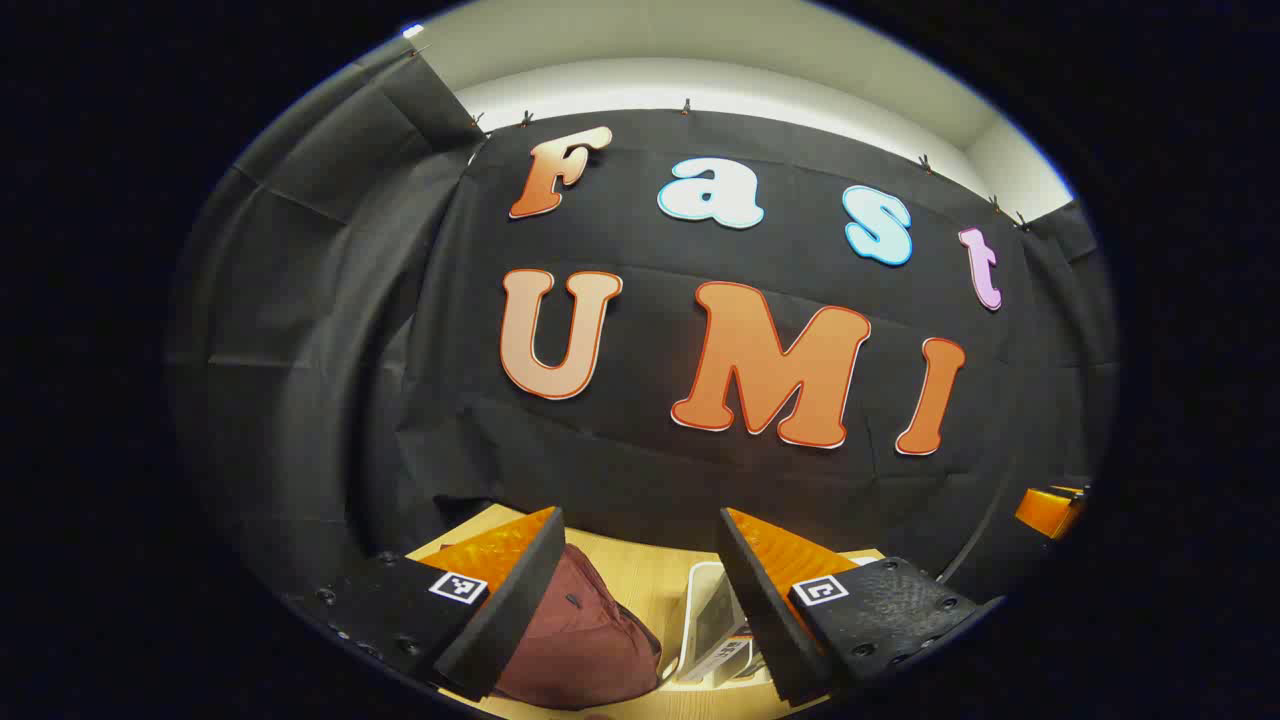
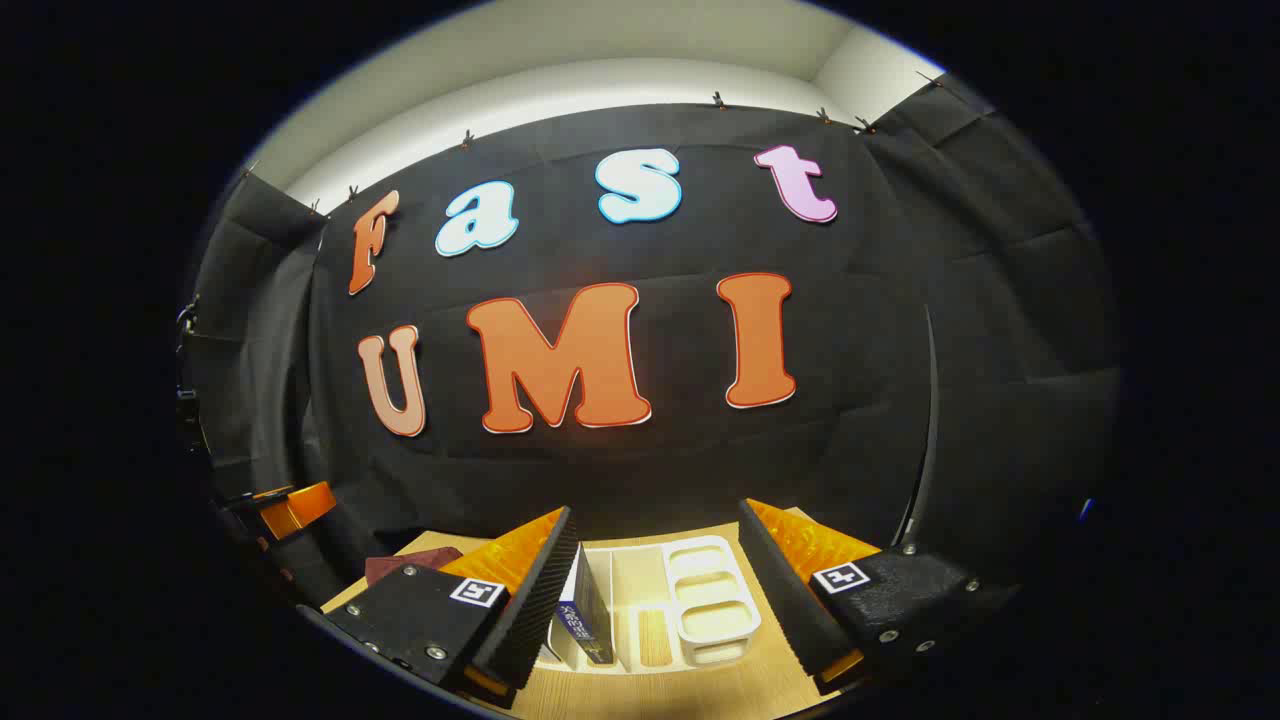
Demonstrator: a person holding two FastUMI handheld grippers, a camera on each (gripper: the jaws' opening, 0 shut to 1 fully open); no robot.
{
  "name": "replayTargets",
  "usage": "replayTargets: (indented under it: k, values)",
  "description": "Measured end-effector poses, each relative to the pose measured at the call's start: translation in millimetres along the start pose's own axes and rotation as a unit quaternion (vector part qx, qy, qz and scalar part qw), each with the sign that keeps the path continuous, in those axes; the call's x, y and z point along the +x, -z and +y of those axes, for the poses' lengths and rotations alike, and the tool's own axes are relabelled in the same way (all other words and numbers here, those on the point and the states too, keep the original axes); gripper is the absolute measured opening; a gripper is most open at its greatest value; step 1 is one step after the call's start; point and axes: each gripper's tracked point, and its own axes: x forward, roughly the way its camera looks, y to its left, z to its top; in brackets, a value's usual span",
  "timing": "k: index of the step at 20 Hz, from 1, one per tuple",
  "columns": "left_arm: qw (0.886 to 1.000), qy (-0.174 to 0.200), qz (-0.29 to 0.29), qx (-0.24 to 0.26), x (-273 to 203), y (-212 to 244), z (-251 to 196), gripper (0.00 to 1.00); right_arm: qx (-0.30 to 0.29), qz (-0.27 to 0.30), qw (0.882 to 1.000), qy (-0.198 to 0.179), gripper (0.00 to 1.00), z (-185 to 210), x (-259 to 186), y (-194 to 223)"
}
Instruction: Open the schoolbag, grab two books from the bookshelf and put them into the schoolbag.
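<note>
Wooden table (image 2: 700, 690) under black cloth: both grippers, left gripper (image 1: 640, 600) and right gripper (image 2: 655, 590), spread wide, grasping nothing. Maroon schoolbag (image 1: 580, 640) near left, books (image 2: 590, 610) upright in white bookshelf (image 2: 715, 600). Best opened zipper-first, bag steadied.

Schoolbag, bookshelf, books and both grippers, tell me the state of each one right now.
schoolbag: lying on the table, looks closed, untouched.
bookshelf: white rack standing on the table, several slots bare.
books: upright in the rack's left slot, not yet taken.
left gripper: open, holding nothing.
right gripper: open, holding nothing.
</note>
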Motion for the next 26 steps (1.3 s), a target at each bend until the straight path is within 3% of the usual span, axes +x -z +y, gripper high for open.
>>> replayTargets:
  k: [12,13,14,26]
  values:
    - [0.999,-0.019,0.028,0.022,0.9,20.9,12.9,0.95,0.007,0.018,1.000,-0.013,0.96,0.7,10.9,8.5]
    - [0.999,-0.019,0.028,0.026,0.9,21.1,13.1,0.95,0.009,0.017,1.000,-0.015,1.00,1.5,11.8,8.7]
    - [0.999,-0.019,0.028,0.031,0.9,20.9,12.9,0.95,0.009,0.018,1.000,-0.013,0.96,0.9,12.5,9.6]
    - [0.998,-0.007,0.039,0.054,-3.1,23.1,12.0,0.95,-0.005,0.023,1.000,0.004,0.96,-10.8,8.1,12.2]
